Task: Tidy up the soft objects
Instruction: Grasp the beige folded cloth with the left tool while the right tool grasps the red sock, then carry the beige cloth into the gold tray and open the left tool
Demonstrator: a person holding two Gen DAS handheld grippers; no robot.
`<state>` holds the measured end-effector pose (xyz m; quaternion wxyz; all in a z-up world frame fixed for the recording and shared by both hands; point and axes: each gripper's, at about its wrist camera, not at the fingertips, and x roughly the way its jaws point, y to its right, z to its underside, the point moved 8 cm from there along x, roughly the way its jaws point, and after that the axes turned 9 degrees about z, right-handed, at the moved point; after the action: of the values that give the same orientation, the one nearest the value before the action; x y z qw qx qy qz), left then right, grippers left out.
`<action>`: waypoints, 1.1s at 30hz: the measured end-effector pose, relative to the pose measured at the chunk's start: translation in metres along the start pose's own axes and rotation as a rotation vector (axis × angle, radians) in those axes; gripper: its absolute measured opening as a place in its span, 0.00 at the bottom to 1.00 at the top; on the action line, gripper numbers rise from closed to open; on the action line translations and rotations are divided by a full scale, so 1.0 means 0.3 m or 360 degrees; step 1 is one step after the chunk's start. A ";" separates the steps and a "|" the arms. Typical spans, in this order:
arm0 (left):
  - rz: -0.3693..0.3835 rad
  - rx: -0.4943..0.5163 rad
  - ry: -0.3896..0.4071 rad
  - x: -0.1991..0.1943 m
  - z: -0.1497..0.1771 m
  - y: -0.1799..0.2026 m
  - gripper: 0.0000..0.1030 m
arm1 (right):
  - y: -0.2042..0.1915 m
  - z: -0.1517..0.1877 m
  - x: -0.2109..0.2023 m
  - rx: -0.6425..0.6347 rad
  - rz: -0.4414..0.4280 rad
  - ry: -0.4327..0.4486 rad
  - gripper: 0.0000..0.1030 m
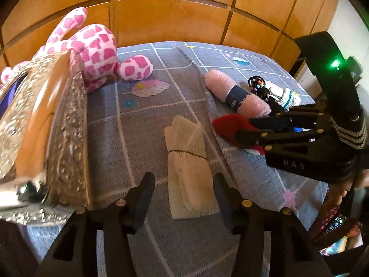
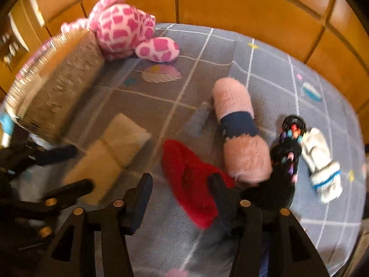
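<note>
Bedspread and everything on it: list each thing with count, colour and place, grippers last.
bedspread: one, grey with white grid lines, under everything
plush toy: one, pink and white spotted, far left by the box
glittery box: one, silver and tan, left edge
cream roll: one, banded, centre
pink fluffy roll: one, navy band, right of centre
red cloth: one, loose, near the pink fluffy roll
black beaded item: one, right
white roll: one, blue stripes, far right
left gripper: open over the cream roll
right gripper: open over the red cloth

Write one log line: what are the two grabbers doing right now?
left gripper: open over cream cloth roll | right gripper: open over red fuzzy cloth | nothing held
</note>
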<state>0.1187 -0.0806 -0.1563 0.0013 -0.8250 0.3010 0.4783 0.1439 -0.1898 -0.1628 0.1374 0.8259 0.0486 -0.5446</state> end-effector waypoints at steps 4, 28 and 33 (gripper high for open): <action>-0.0025 0.0019 -0.0047 0.056 -0.015 -0.003 0.55 | 0.045 0.002 0.013 0.0134 -0.0075 -0.0005 0.23; -0.0076 0.0080 0.0279 -0.180 -0.193 0.078 0.38 | 0.035 0.019 0.027 0.0120 -0.0074 -0.0004 0.23; -0.0184 -0.0052 0.0473 -0.340 -0.317 -0.038 0.38 | 0.020 0.025 0.024 0.0072 -0.0033 0.0016 0.25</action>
<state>0.1625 -0.0484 -0.0272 -0.0291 -0.9026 0.2422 0.3548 0.1415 -0.1981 -0.1711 0.1128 0.8310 0.0453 -0.5428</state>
